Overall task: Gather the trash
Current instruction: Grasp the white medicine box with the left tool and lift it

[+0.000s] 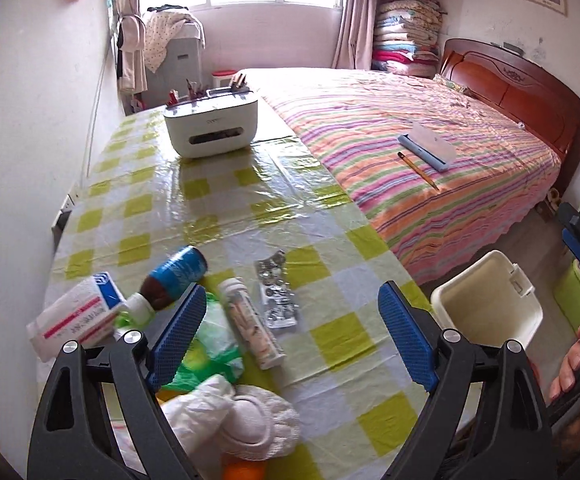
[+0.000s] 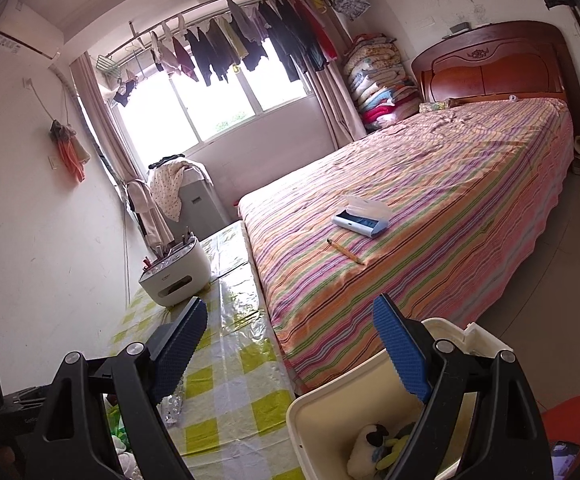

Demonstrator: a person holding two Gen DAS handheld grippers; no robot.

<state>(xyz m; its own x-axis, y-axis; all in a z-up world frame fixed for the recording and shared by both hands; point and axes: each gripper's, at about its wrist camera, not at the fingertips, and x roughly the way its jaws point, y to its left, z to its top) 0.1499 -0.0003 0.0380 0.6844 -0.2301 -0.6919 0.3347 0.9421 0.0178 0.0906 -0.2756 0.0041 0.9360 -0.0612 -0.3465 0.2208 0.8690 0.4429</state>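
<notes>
Trash lies on the near end of the green checked table (image 1: 217, 208): a medicine box (image 1: 73, 316), a brown bottle with a blue label (image 1: 173, 276), a white tube (image 1: 249, 326), a silver blister pack (image 1: 275, 296), a green plastic bag (image 1: 209, 344) and crumpled white wrapping (image 1: 245, 416). My left gripper (image 1: 292, 290) hovers above them, open, with nothing between its fingers. The white bin (image 1: 486, 304) stands right of the table. My right gripper (image 2: 290, 302) is open and empty over the bin's rim (image 2: 330, 412). White and green scraps (image 2: 370, 446) lie inside the bin.
A white organiser box (image 1: 209, 128) stands at the table's far end. The striped bed (image 1: 430, 120) runs along the table's right side, with a blue pencil case (image 1: 426, 148) and a pencil (image 1: 418, 170) on it. A wall borders the table's left. A hand (image 1: 578, 368) shows at the right edge.
</notes>
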